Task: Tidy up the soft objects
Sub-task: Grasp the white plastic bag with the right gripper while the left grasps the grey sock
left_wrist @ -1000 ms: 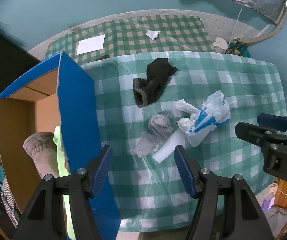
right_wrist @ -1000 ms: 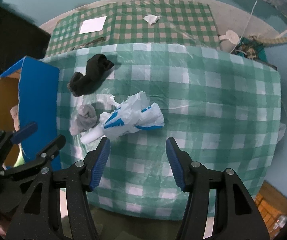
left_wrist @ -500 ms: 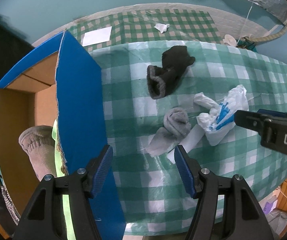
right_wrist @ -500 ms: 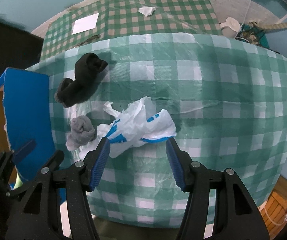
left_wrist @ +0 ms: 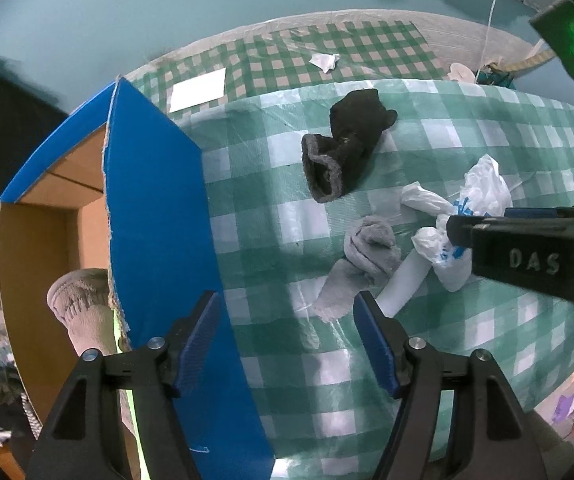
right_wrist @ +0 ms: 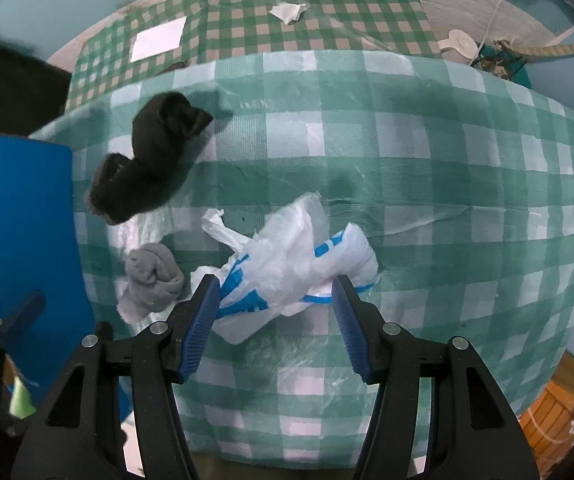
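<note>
Your right gripper point(right_wrist: 275, 312) points down with its jaws apart, the crumpled plastic bag point(right_wrist: 299, 264) lying between and just ahead of the pads. Lower until they straddle its bulk, avoiding the grey sock point(right_wrist: 153, 276) beside. Left gripper point(left_wrist: 287, 338): jaws opening, empty.

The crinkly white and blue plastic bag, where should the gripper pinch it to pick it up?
Probably the bunched middle of the plastic bag, coming straight down from above. It lies crumpled flat on the tablecloth, and the open right gripper already straddles that thick part; the thin twisted tail might slip.
</note>
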